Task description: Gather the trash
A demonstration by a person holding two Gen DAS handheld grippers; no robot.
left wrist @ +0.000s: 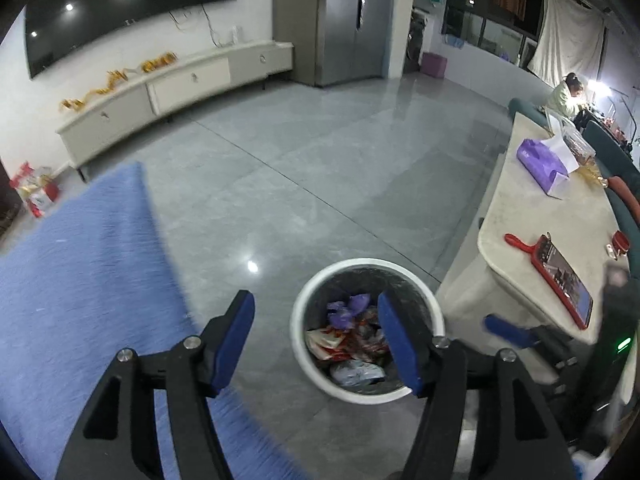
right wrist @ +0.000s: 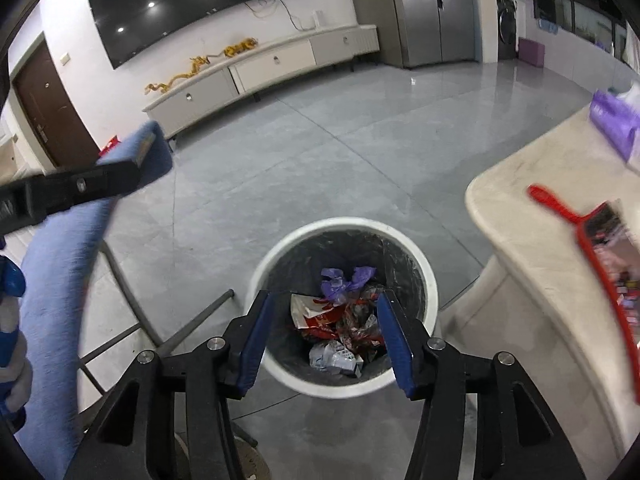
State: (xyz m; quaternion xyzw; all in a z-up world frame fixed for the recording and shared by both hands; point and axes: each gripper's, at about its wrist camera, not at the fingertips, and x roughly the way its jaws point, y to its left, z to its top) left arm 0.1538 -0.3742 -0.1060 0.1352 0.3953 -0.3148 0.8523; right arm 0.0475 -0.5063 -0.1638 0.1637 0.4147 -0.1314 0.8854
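A white round trash bin (left wrist: 298, 344) with a dark liner stands on the grey floor beside the table; it also shows in the right wrist view (right wrist: 430, 272). Inside lie crumpled wrappers (right wrist: 340, 320), red, white and purple, also seen in the left wrist view (left wrist: 352, 340). My left gripper (left wrist: 316, 344) is open and empty, above the bin's left side. My right gripper (right wrist: 324, 340) is open and empty, directly over the bin. The right gripper's blue tip (left wrist: 506, 330) shows at the right of the left wrist view.
A beige table (left wrist: 532, 216) at the right carries a red-cased phone (left wrist: 564, 280), a red comb handle (left wrist: 518, 242) and a purple tissue pack (left wrist: 542, 164). A blue-cushioned chair (left wrist: 80, 260) stands at the left. A TV cabinet (left wrist: 180, 88) lines the far wall.
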